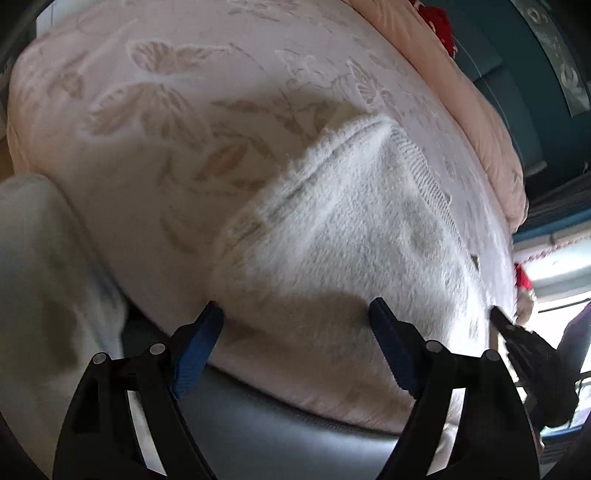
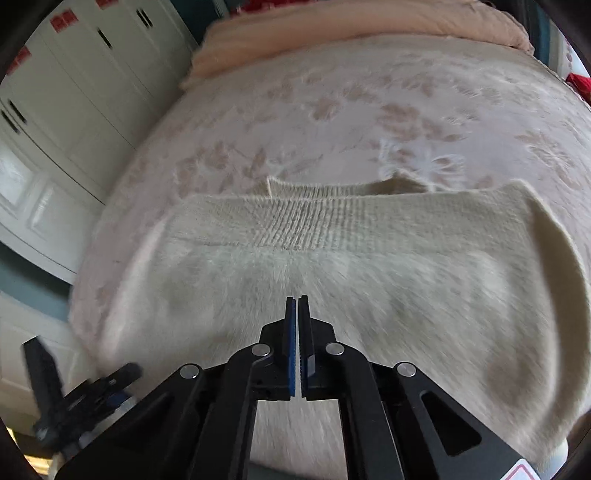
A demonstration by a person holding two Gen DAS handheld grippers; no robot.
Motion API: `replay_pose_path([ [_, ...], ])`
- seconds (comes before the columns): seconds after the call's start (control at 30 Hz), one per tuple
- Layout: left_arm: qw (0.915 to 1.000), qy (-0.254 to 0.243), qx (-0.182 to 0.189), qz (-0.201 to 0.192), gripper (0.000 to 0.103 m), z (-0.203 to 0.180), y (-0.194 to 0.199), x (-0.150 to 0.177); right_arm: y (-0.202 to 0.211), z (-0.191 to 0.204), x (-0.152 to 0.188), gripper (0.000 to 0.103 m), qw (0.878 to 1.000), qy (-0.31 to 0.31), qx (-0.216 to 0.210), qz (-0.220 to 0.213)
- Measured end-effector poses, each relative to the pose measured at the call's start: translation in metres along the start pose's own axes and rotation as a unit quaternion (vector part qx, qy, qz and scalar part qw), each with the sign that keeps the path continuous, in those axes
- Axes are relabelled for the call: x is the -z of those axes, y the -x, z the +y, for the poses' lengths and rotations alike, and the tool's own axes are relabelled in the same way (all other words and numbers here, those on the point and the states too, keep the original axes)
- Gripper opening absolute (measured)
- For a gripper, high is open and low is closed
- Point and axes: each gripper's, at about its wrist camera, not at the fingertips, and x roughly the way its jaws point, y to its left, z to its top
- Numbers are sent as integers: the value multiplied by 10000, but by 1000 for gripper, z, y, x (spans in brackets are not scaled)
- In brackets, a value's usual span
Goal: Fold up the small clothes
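A cream fuzzy knit sweater [image 2: 332,273] lies spread on the bed, ribbed collar at its far edge. It also shows in the left wrist view [image 1: 351,236]. My right gripper [image 2: 297,301] is shut, jaws pressed together with nothing visible between them, just above the sweater's near part. My left gripper [image 1: 297,314] is open with blue pads wide apart, at the bed's near edge by the sweater's hem, empty. The left gripper also shows in the right wrist view [image 2: 74,398] at lower left. The right gripper shows in the left wrist view [image 1: 524,343] at the right.
The bed has a pale pink bedspread [image 2: 332,110] with leaf and butterfly patterns. A peach quilt [image 2: 332,33] lies folded at the far end. White wardrobe doors [image 2: 74,92] stand to the left. A grey bed frame edge [image 1: 277,424] runs below the mattress.
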Motion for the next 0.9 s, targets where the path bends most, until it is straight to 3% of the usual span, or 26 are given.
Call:
replay_pose_path([
  [0.1, 9999, 98, -36, -52, 77, -1, -4, -4, -47, 4, 3, 0, 9978, -13, 239, 612],
  [0.23, 9997, 138, -173, -58, 71, -4, -4, -11, -54, -3, 6, 0, 9984, -158, 186, 515],
  [0.3, 9996, 23, -213, -159, 50, -10, -2, -13, -54, -6, 5, 0, 9981, -174, 124, 578],
  [0.33, 9996, -92, -188, -203, 31, -12, 0, -15, -55, -7, 5, 0, 9981, -143, 118, 594],
  [0.37, 9994, -220, -153, -224, 25, -17, 2, -16, -56, -6, 4, 0, 9981, -105, 122, 599],
  [0.5, 9939, -874, 220, -638, 20, -60, 37, -18, -58, -3, 6, 0, 9985, 41, 189, 504],
  [0.6, 9785, -1696, 666, -969, 20, -119, 78, -9, -59, -4, 8, 0, 9990, 18, 128, 433],
  [0.7, 9547, -2580, 1064, -1029, 20, -187, 103, 15, -53, -13, 9, 0, 9991, -108, -169, 383],
  [0.8, 9358, -3222, 1143, -859, 20, -238, 97, 46, -28, -42, 8, 0, 9933, -607, -946, 256],
  [0.83, 9305, -3388, 1118, -824, 20, -247, 95, 55, -9, -57, 11, 3, 9909, -749, -1122, 36],
  [0.9, 9140, -3876, 998, -667, 20, -272, 76, 81, 30, -85, 21, 8, 9884, -870, -1170, -430],
])
